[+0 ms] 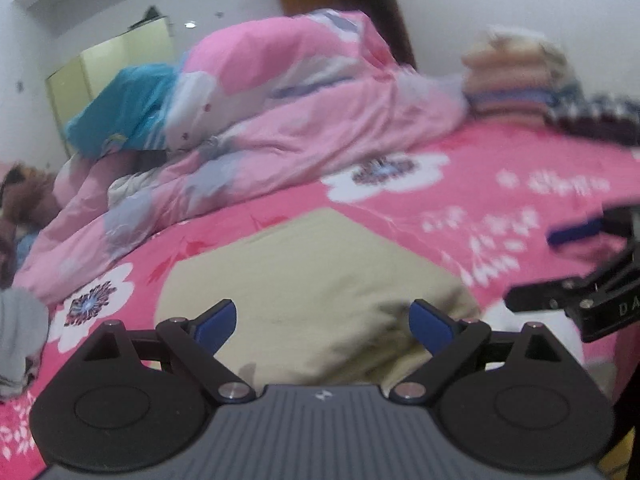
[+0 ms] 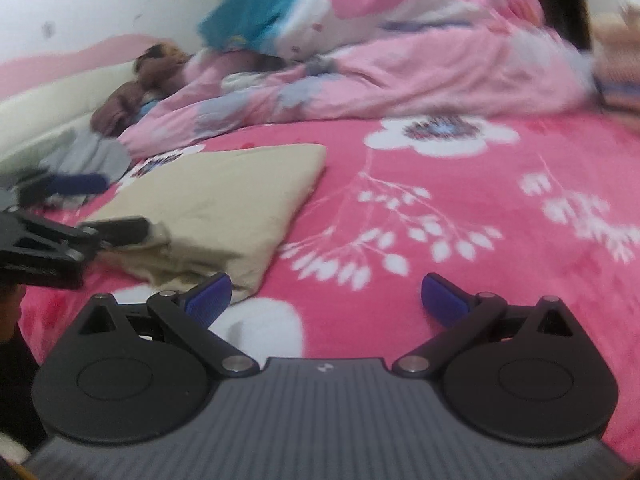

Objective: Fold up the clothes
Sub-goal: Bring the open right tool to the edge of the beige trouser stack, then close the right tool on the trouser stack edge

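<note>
A beige garment (image 1: 312, 280) lies folded into a thick rectangle on the pink flowered bed sheet (image 1: 500, 184). My left gripper (image 1: 324, 322) is open at its near edge, blue pads spread wide, holding nothing. In the right wrist view the same beige garment (image 2: 224, 208) lies to the left. There the left gripper (image 2: 100, 206) reaches in from the left, its lower finger against the garment's near corner. My right gripper (image 2: 326, 298) is open over bare sheet just right of the garment. It also shows at the right of the left wrist view as the right gripper (image 1: 556, 268), open.
A heaped pink duvet (image 1: 280, 112) and a blue cushion (image 1: 124, 112) fill the back of the bed. A stack of folded clothes (image 1: 516, 76) and a dark checked garment (image 1: 600, 116) sit at the back right. A grey garment (image 2: 92, 156) and a brown plush toy (image 2: 152, 68) lie left.
</note>
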The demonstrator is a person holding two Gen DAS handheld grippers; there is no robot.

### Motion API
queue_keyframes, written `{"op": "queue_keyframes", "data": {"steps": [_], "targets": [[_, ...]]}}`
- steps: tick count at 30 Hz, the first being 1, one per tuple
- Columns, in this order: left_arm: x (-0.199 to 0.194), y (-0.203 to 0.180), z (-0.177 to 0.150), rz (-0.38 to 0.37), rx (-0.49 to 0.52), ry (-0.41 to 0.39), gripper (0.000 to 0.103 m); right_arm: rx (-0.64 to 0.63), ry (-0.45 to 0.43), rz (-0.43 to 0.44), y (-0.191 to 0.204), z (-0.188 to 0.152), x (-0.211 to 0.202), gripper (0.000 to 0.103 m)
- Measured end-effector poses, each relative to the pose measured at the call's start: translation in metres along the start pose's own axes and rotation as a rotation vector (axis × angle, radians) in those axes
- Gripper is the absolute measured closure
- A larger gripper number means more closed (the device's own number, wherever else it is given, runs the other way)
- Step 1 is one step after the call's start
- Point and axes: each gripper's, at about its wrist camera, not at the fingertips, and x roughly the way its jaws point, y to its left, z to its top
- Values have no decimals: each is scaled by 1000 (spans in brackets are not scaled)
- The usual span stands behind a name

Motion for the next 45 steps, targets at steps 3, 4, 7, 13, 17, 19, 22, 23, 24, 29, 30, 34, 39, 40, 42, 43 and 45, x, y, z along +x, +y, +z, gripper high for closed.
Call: {"op": "queue_keyframes", "data": {"steps": [3,4,7,13,17,19,22,23,24,29,30,34,39,40,42,43,45], "targets": [[4,-12,-6,14,57,19,9,-106,-26,-15,11,-1,-1,4],[5,-15,-7,21,72,25,9,-134,-31,-13,14,-1,-1,5],[9,-18,-9,55,112,36,9,-204,-37,10,21,-2,-1,15],[23,-23,-9,71,180,59,9,-196,18,62,27,-2,1,57],[29,-22,-10,54,197,72,9,-142,51,149,28,0,-2,84],[30,-18,-9,39,182,70,9,-154,66,160,33,-1,1,94],[30,-11,-6,28,138,71,11,-159,77,183,40,-4,7,101],[31,-9,-5,20,125,73,11,-157,73,189,40,-4,8,102],[31,-6,-4,12,110,75,12,-156,70,194,41,-4,8,103],[30,3,-2,-29,55,83,13,-77,51,232,35,-4,10,103],[30,5,-2,-37,44,85,14,-49,47,241,32,-4,11,103],[29,10,-3,-62,4,88,14,49,28,268,25,-1,20,103],[26,12,-4,-86,-13,81,14,111,22,263,24,-3,30,103],[25,12,-5,-91,-16,80,14,119,18,260,25,-3,30,103],[22,13,-7,-101,-24,77,14,154,6,259,24,-4,31,103],[21,13,-9,-105,-29,76,14,173,-1,260,24,-4,31,103],[19,14,-12,-98,-29,80,14,218,-10,272,21,-5,30,102]]}}
